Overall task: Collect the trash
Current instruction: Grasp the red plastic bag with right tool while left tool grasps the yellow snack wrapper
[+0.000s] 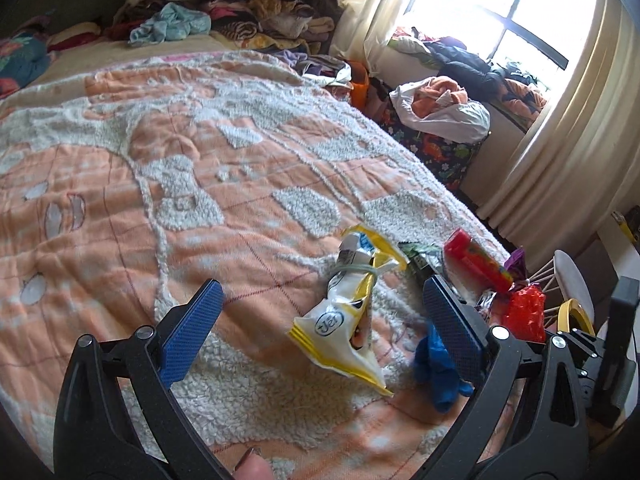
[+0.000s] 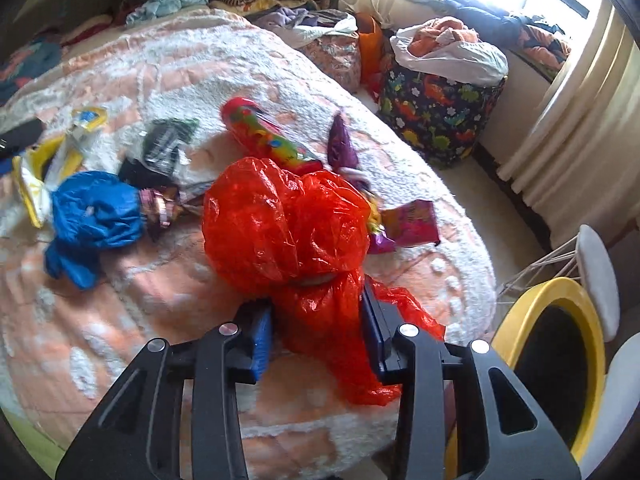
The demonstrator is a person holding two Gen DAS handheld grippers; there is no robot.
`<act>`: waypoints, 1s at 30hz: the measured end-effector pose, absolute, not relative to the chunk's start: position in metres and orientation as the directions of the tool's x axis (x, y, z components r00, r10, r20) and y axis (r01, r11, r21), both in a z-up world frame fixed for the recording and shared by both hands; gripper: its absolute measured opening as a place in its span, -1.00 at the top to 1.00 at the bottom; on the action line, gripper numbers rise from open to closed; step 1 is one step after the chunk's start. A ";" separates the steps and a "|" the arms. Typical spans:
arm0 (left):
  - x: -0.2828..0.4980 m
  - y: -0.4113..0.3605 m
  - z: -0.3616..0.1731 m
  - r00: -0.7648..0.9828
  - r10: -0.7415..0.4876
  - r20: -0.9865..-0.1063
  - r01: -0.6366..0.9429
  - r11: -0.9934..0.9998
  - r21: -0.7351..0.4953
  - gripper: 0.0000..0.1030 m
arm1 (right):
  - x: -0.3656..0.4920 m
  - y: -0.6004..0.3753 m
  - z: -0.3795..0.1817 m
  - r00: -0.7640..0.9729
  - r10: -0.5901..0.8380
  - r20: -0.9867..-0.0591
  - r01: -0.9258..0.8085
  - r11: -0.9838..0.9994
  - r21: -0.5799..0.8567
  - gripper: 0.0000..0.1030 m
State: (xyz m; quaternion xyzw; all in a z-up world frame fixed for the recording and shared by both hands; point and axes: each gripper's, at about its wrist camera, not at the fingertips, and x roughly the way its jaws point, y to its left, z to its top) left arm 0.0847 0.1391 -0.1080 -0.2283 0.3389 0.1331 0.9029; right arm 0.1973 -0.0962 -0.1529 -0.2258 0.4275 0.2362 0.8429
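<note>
Clamping the right hand-held gripper [image 2: 316,332] on the red plastic bag [image 2: 288,224] near the bed [image 1: 120,152] edge, left hand-held gripper [image 1: 320,304] gaping over the yellow wrapper [image 1: 352,312]; nearly all trash is still lying uncollected.

Yellow-rimmed bin [image 2: 560,364] half behind gripper, cut by frame edge.

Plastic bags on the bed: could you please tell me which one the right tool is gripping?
The red plastic bag, pinched at its neck by the right tool. The blue bag lies untouched further left.
</note>
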 end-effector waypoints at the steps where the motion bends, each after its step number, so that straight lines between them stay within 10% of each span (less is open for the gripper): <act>1: 0.085 0.138 -0.110 0.731 0.078 -0.678 -0.394 0.859 -0.326 -0.78 | 0.193 -0.096 -0.151 0.517 0.227 -0.825 -0.603 0.781 -0.164 0.33; 8: 0.089 0.131 -0.122 0.714 0.037 -0.699 -0.373 0.865 -0.335 -0.44 | 0.155 -0.083 -0.141 0.445 0.357 -0.821 -0.686 0.726 -0.056 0.33; 14: 0.090 0.126 -0.123 0.705 0.025 -0.709 -0.358 0.876 -0.325 0.50 | 0.132 -0.081 -0.129 0.381 0.465 -0.799 -0.691 0.718 0.088 0.33; 30: 0.082 0.112 -0.080 0.788 -0.023 -0.615 -0.269 0.886 -0.378 0.63 | 0.101 -0.099 -0.097 0.355 0.595 -0.721 -0.684 0.691 0.235 0.33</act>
